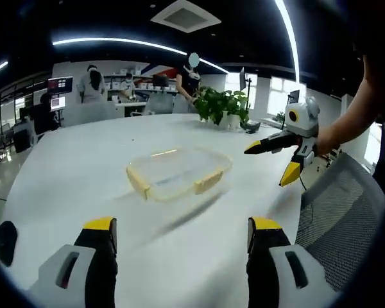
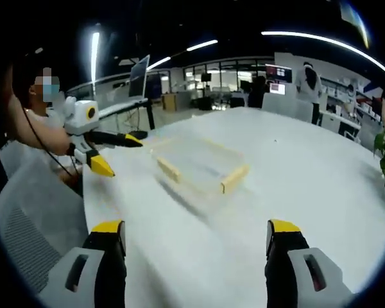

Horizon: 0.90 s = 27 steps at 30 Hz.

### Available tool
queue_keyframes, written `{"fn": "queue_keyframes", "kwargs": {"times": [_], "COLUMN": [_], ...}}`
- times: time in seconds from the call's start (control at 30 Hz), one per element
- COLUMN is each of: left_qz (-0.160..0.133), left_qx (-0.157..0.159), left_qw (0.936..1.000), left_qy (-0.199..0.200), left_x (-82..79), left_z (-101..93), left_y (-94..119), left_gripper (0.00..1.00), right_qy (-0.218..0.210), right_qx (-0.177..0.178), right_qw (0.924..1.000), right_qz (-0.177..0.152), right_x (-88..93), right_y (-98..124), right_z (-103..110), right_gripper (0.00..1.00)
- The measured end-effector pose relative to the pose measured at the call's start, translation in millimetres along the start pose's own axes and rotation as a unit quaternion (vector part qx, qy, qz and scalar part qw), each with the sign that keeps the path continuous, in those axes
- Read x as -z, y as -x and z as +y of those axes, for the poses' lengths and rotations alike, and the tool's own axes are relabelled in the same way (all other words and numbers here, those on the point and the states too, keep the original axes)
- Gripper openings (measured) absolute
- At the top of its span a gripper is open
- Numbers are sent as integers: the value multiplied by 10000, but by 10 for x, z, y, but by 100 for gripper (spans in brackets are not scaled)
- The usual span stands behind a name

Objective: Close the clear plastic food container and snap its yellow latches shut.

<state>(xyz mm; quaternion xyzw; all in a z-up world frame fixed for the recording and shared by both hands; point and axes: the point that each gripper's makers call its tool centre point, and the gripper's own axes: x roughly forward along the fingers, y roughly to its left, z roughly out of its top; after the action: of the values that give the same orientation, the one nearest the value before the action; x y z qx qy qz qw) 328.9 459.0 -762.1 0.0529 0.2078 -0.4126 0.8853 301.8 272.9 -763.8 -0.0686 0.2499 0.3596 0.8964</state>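
Centrally on the round white table (image 1: pixel 83 167) sits the clear rectangular plastic food container (image 1: pixel 178 170) with yellow latches (image 1: pixel 208 181); both yellow-tipped grippers, left (image 1: pixel 181 232) and right (image 2: pixel 196 237), hover apart from it, jaws spread wide, holding nothing

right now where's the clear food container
The clear food container sits on the white table, ahead of both open hand-held grippers; in the left gripper view the potted plant stands beyond it.

Left hand-held gripper (image 1: pixel 179 234): jaws wide apart, empty, above the worktop's (image 1: pixel 64 173) near edge. Right hand-held gripper (image 2: pixel 196 237): jaws likewise spread, empty, held in the air over the worktop's side edge, forearm (image 1: pixel 353 115) extended behind it
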Motion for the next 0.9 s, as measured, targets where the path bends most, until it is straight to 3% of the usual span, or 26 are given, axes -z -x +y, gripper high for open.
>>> {"fn": "queue_keyframes", "kwargs": {"times": [0.43,0.9], "left_qz": [83,26], "left_qx": [-39,-226], "left_qw": [9999,9987], "left_qy": [114,460], "left_x": [11,54], "left_z": [-138,-350], "left_y": [284,636], "left_gripper": [82,82], "right_qy": [15,-303], "right_qx": [24,260], "right_qw": [10000,9991], "right_qz": [51,-115], "right_x": [3,49], "right_y": [331,752], "right_z": [110,206], "right_gripper": [91,89]}}
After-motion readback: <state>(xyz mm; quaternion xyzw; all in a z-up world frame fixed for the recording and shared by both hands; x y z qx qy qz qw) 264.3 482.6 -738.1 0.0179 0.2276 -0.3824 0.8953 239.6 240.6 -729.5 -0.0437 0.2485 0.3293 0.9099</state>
